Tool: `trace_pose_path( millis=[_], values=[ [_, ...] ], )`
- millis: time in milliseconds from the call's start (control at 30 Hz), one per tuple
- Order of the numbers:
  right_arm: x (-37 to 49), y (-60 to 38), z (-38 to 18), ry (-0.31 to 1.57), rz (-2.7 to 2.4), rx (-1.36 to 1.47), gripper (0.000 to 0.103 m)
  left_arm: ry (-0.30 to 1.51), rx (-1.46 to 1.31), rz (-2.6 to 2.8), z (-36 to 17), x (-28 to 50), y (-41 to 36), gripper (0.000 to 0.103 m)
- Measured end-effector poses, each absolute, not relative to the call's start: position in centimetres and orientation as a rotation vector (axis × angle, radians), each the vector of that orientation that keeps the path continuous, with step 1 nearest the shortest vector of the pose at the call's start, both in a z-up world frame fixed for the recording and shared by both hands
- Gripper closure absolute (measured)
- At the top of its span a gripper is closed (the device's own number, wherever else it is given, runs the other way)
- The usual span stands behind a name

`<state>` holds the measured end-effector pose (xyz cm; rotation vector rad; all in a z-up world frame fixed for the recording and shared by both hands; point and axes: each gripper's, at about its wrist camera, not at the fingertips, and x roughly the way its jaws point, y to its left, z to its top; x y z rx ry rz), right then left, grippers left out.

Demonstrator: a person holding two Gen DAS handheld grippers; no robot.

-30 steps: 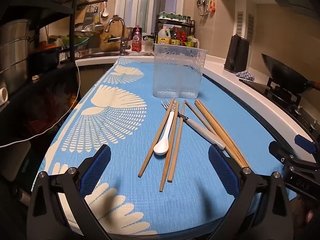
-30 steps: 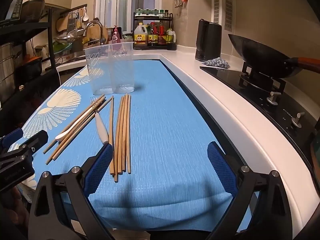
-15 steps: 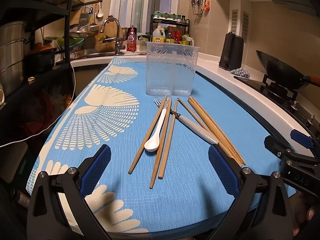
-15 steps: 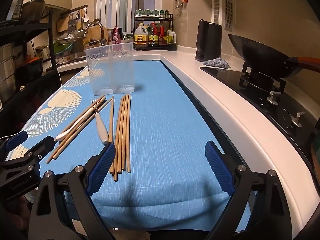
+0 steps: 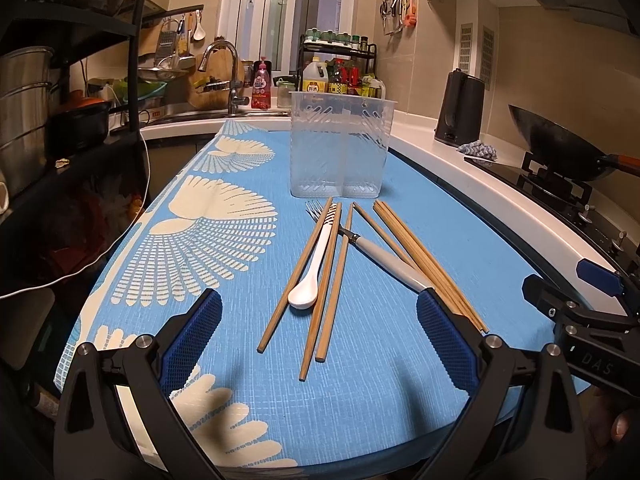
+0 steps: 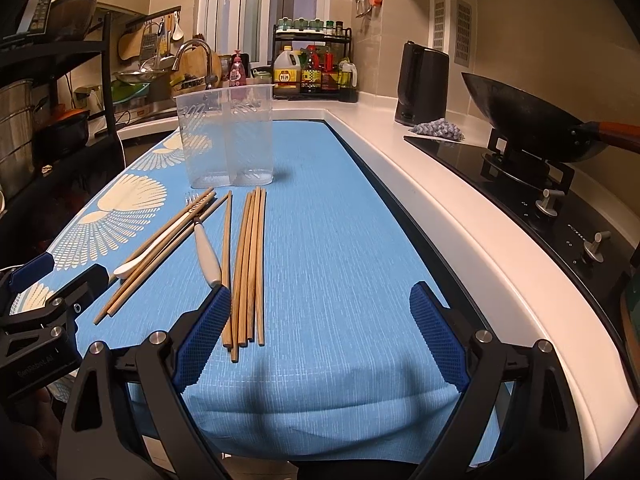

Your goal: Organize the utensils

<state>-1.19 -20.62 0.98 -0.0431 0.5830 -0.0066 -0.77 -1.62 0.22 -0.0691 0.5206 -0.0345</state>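
Observation:
A clear plastic utensil holder point(image 5: 340, 144) point(image 6: 227, 136) stands empty on the blue mat. In front of it lie several wooden chopsticks point(image 5: 332, 276) point(image 6: 250, 264), a white spoon point(image 5: 312, 276) point(image 6: 152, 246) and a fork with a white handle point(image 5: 384, 254) point(image 6: 206, 254). My left gripper point(image 5: 320, 340) is open and empty, low over the mat's near edge, just short of the chopstick ends. My right gripper point(image 6: 320, 336) is open and empty, to the right of the chopstick bundle; its left finger point(image 6: 204, 332) is beside the bundle's near ends.
The blue patterned mat point(image 5: 224, 240) covers the counter. A stove with a black wok point(image 6: 532, 120) and a black kettle point(image 6: 422, 80) are on the right. A sink and tap point(image 5: 224, 76) and a spice rack point(image 5: 340, 72) stand behind. A dark shelf point(image 5: 52, 120) is left.
Both grippers have moved slightly forward and lower toward the utensils. The utensils and holder have not moved.

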Motion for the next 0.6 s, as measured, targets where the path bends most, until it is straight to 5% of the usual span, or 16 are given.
trace_pose_path(
  millis=[600],
  values=[
    [-1.29,-20.40,1.24,0.578,-0.001,-0.046,0.014,0.510,-0.066,-0.040,0.33,-0.86,-1.70,0.008]
  ],
)
